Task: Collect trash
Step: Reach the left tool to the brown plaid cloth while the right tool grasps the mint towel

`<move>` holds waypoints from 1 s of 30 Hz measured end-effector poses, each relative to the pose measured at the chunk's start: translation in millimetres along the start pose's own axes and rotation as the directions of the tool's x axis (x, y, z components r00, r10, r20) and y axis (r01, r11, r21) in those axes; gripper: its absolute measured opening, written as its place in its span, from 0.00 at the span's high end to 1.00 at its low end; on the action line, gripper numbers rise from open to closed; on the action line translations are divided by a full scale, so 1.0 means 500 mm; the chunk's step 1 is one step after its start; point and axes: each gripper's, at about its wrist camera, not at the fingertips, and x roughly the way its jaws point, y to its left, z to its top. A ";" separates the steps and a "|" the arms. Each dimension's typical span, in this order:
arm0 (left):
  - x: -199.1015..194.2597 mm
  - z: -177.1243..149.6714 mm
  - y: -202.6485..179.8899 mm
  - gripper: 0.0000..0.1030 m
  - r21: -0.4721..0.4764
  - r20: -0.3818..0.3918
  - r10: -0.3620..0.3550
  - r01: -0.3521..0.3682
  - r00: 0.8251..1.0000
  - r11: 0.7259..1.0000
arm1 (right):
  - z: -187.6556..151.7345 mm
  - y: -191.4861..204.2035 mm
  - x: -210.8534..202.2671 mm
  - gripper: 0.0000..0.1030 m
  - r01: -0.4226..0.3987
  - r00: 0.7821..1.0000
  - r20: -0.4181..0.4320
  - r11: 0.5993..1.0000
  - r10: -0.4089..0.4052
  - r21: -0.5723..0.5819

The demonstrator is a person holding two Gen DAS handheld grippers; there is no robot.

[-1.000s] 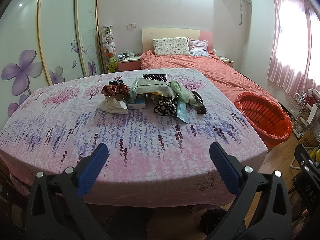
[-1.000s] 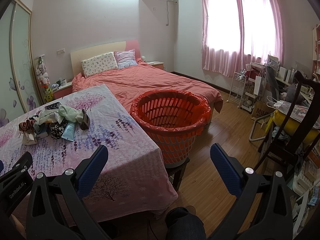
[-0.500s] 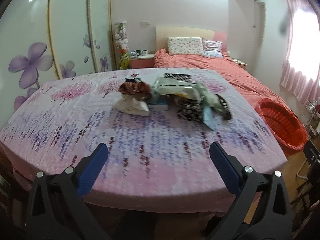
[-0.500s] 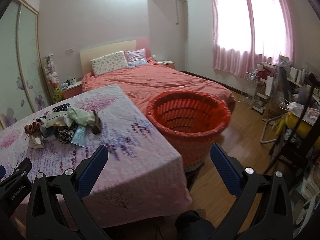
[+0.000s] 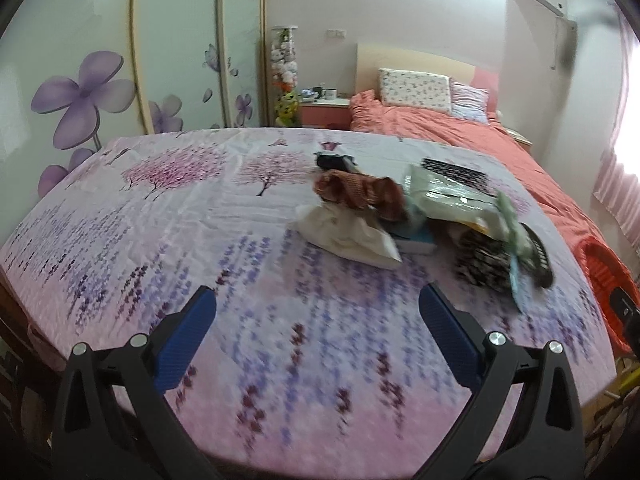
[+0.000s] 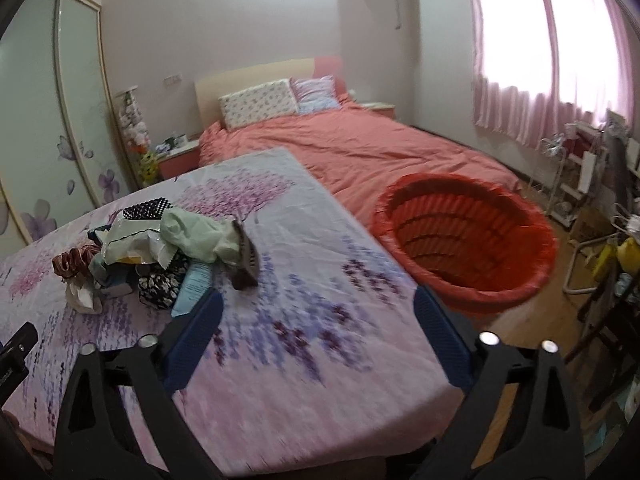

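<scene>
A heap of trash [image 5: 420,216] lies on the table under a floral cloth [image 5: 240,240]: a crumpled white bag [image 5: 352,236], a brown wrapper [image 5: 356,192], pale green plastic, a black patterned bag. The heap [image 6: 168,248] also shows at the left of the right wrist view. A red basket [image 6: 464,240] stands on the floor by the table's right edge. My left gripper [image 5: 316,316] hangs open over the near cloth, short of the heap. My right gripper [image 6: 316,312] is wide, its jaws closing with nothing between them, right of the heap.
A bed with a coral cover [image 6: 380,152] and pillows lies behind the table. Wardrobe doors with purple flowers [image 5: 80,92] line the left wall. A chair, a rack and clutter [image 6: 600,208] fill the right side near pink curtains.
Both grippers have moved forward over the table, so the heap looks larger and nearer. The left view has swung left. The right jaws have narrowed slightly.
</scene>
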 end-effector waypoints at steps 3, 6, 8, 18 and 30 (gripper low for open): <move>0.026 0.016 0.008 0.04 -0.001 -0.007 0.006 -0.006 1.000 1.000 | 0.018 0.013 0.044 0.23 -0.036 0.998 -0.045 0.999 0.036 0.010; 0.053 0.034 0.009 0.04 0.005 -0.012 0.002 -0.002 1.000 1.000 | 0.030 0.026 0.085 0.33 -0.067 0.994 -0.089 0.998 0.068 0.016; 0.066 0.043 0.008 0.04 0.010 -0.011 -0.007 0.008 1.000 1.000 | 0.032 0.039 0.112 0.41 -0.081 0.990 -0.119 0.997 0.082 0.015; 0.123 0.074 -0.002 0.05 0.022 -0.016 -0.062 0.063 0.998 0.998 | 0.020 0.057 0.183 0.66 -0.090 0.966 -0.241 0.996 0.090 0.008; 0.155 0.113 -0.004 0.11 0.019 -0.016 -0.099 0.099 0.995 0.995 | 0.037 0.054 0.206 0.75 -0.087 0.965 -0.246 0.996 0.090 0.023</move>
